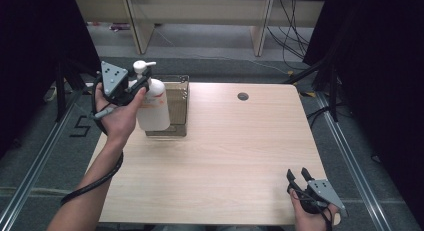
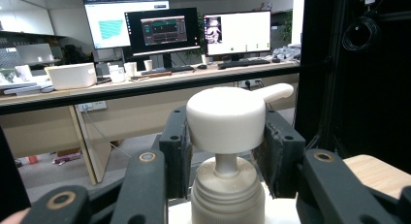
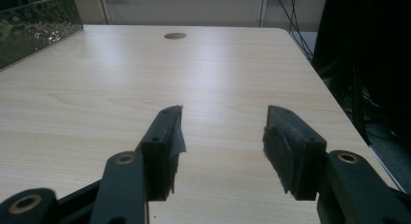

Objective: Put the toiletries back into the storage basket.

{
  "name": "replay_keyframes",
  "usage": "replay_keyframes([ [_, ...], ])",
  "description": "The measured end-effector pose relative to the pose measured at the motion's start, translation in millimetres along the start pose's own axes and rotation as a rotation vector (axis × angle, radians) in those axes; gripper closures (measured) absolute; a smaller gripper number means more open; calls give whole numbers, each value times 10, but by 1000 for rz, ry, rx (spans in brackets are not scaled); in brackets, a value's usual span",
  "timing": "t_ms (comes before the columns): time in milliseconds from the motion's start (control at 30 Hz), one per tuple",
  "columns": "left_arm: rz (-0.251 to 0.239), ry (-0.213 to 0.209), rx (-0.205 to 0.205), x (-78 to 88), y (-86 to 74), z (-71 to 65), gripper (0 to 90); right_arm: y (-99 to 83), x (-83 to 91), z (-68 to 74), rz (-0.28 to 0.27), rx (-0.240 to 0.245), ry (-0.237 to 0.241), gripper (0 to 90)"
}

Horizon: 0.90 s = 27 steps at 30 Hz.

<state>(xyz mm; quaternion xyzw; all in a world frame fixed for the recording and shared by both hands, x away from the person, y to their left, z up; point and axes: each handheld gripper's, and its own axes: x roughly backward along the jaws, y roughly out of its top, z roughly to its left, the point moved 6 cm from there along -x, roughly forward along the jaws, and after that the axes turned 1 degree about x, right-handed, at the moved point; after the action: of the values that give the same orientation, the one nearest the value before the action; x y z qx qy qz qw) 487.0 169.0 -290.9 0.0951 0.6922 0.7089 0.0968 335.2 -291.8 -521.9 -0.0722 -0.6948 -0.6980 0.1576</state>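
Observation:
A white pump bottle [image 1: 154, 108] with an orange label stays upright at the table's back left, partly in front of a brown box-like container [image 1: 178, 105]. My left gripper [image 1: 141, 84] is shut on its pump head [image 2: 225, 118], one jaw on each side of the cap, with the spout pointing away to the right. Whether the bottle rests on something or hangs free I cannot tell. My right gripper [image 1: 297, 175] lies low at the table's front right corner, open [image 3: 223, 136], with bare tabletop between its fingers.
The light wooden table [image 1: 230, 151] has a round cable hole [image 1: 243, 96] near its back edge. The container's dark wall [image 3: 34, 25] sits far left in the right gripper view. Desks with monitors [image 2: 165, 27] stand beyond the table.

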Motion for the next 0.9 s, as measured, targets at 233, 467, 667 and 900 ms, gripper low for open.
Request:
replay_keyframes([
  [233,-9,15,8,-79,16,52,594,4,-9,-7,-11,5,-1,486],
  [467,-11,22,7,-170,8,91,594,1,-3,-3,-4,5,-1,486],
  [667,-6,25,6,-223,-16,113,594,-2,0,1,0,1,3,485],
  [900,-6,23,6,-279,-28,129,594,-4,1,-6,6,17,-8,484],
])
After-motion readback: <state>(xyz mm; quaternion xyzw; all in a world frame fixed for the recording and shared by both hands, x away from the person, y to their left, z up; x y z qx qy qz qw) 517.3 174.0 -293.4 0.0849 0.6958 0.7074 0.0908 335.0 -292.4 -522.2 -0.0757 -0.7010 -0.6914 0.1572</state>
